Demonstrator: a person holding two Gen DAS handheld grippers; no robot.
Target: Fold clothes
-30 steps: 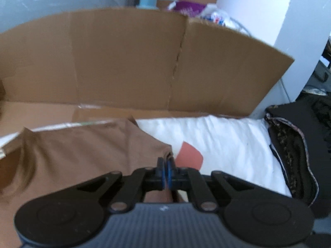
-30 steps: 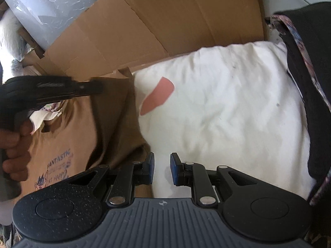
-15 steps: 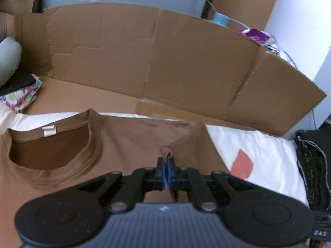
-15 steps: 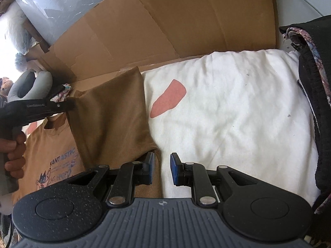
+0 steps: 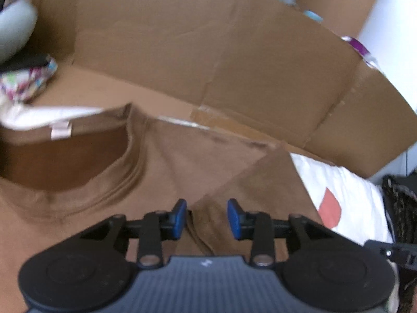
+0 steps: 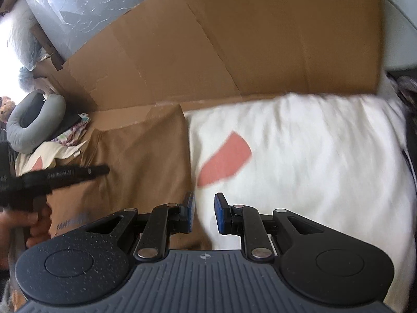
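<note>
Left gripper (image 5: 206,217) jaws opening over the folded-in sleeve (image 5: 250,195) of the brown T-shirt (image 5: 86,224) flat on the white sheet (image 6: 312,151); right gripper (image 6: 203,214) parted, empty: lift clear, don't drag the fold.

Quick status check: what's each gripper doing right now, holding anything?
Left gripper: jaws opening, letting go of the folded sleeve of the brown t-shirt; fabric lies between them, unpinched.
Right gripper: open, holding nothing.
</note>
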